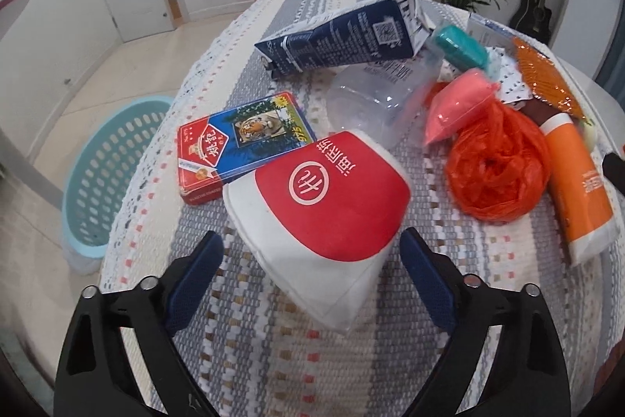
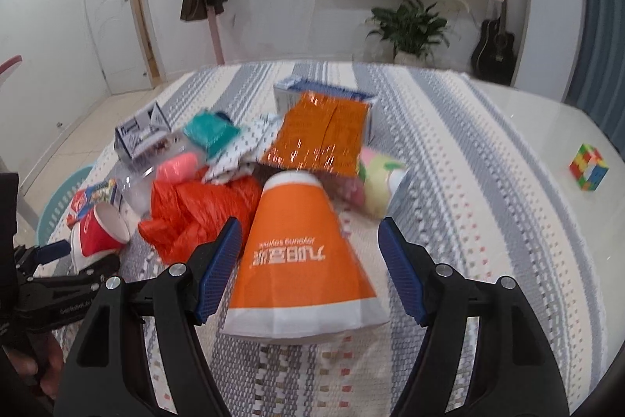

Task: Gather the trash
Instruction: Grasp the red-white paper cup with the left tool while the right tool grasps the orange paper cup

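Note:
A crushed red-and-white paper cup (image 1: 328, 198) lies on the striped tablecloth between the open fingers of my left gripper (image 1: 310, 245); it also shows in the right wrist view (image 2: 99, 227). A flattened orange-and-white paper cup (image 2: 300, 256) lies between the open fingers of my right gripper (image 2: 308, 241); it also shows in the left wrist view (image 1: 578, 182). An orange plastic bag (image 1: 496, 170), a pink packet (image 1: 453, 104), a clear plastic bottle (image 1: 375, 100), a blue milk carton (image 1: 343, 38) and a card box (image 1: 242, 139) lie around them.
A light blue slotted basket (image 1: 105, 170) stands on the floor left of the table. An orange foil pouch (image 2: 320, 131), a teal roll (image 2: 211, 133) and a white box (image 2: 289, 92) lie farther back. A colour cube (image 2: 588, 167) sits on the bare table at right.

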Available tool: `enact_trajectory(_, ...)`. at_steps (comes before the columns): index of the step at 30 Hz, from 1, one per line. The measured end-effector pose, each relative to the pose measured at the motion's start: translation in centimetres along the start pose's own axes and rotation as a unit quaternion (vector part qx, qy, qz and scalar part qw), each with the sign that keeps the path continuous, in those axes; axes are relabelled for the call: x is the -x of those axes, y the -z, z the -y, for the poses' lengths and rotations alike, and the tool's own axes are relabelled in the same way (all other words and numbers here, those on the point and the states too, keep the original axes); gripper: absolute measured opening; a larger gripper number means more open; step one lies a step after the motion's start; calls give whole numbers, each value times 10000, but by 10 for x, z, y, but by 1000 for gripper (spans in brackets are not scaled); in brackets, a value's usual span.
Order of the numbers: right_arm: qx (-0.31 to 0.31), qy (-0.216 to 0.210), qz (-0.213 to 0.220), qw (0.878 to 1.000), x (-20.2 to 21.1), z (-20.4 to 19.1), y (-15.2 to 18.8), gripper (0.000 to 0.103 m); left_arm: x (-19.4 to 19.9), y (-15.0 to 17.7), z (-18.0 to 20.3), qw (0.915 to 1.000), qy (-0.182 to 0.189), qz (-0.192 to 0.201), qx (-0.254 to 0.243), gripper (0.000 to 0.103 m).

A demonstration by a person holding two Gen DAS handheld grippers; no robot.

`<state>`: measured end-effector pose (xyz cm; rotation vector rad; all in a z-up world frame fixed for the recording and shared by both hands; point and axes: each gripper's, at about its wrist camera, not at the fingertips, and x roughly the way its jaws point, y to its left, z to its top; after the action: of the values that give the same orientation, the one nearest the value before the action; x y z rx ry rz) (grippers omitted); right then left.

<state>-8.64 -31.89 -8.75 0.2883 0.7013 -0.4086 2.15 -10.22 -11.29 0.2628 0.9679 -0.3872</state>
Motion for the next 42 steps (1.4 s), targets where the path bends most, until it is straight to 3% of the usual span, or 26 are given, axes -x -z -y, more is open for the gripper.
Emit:
enact_trajectory(7, -41, -58, -429, 9991, -23, 0, 11, 73, -3, 0, -1, 10000, 37, 2, -47, 66)
enact_trajectory(9, -75, -113, -504, 9986, -28, 1, 12, 76, -2, 0, -1, 10000, 59, 24, -66, 55)
enact_trajectory(13, -46, -163, -578, 9982, -34, 1, 13, 81, 3, 0, -2, 9999, 81, 117, -91, 46)
enact_trajectory(19, -118, -209, -631, 9977, -41, 4, 11, 83, 10, -1, -9, 9994, 163, 294, 5, 23)
enact_trajectory(21, -48, -154, -634, 9979, -41, 2, 11, 83, 13, -2, -13, 9991, 217, 361, 51, 13)
enact_trajectory(24, 252, 41, -636, 9976, -41, -9, 12, 83, 19, -1, -19, 9980, 437, 422, 176, 6)
enact_trajectory(29, 307, 84, -591, 9977, -38, -10, 13, 79, 29, 0, -25, 9962, 629, 555, 225, 4)
enact_trajectory(37, -266, -634, -466, 9965, -17, 13, 5, 74, 49, -1, -29, 9928, 823, 844, 206, 4)
enact_trajectory(42, -118, -777, -87, 9969, 12, -3, -17, 74, 71, -8, -43, 9884, 994, 1079, 397, 4)
